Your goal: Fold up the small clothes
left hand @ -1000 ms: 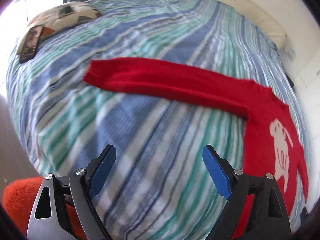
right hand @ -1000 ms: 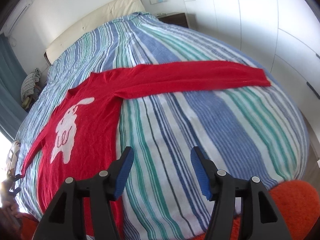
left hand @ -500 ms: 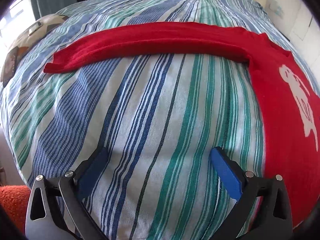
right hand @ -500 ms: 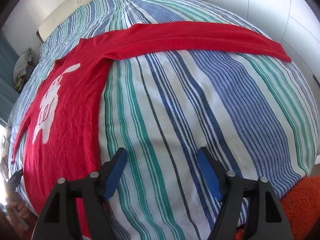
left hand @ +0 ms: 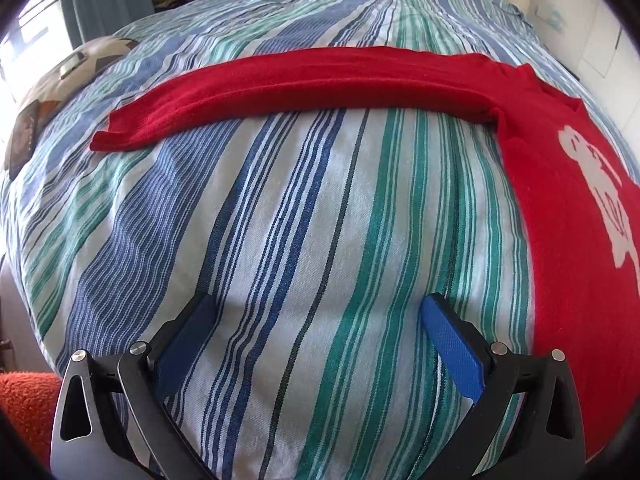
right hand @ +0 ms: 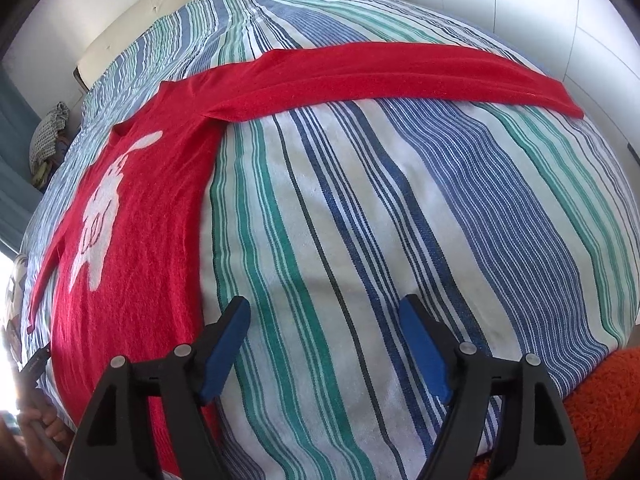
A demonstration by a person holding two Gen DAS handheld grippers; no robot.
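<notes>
Red sweater (left hand: 568, 216), bearing a white animal figure (right hand: 102, 220) on its front, is lying face up and spread flat on the striped bedspread (left hand: 304, 216), with both long sleeves reaching straight out to the sides. The left sleeve (left hand: 280, 88) is stretching across the upper part of the left wrist view, its cuff ending near a patterned cushion (left hand: 60, 80); the right sleeve (right hand: 400, 76) is doing the same in the right wrist view. No crease, overlap or doubled layer is showing anywhere on the garment, so folding is judged as not yet begun: sleeves, sides and hem are all waiting to be turned in.

The left gripper (left hand: 316, 320) is hovering over bare bedspread beside the sweater's body, its jaws standing at their widest with nothing between them. The right gripper (right hand: 324, 320) is hovering over bare bedspread on the garment's other side, its left finger (right hand: 226, 344) lying close to the sweater's edge; its jaws are standing well apart and are likewise holding nothing. Both are pointing steeply down at the bed.

An orange shaggy rug (right hand: 600, 408) is showing below the bed's edge. The remaining work, as judged here, is the whole fold, most likely starting with a sleeve or side seam.
</notes>
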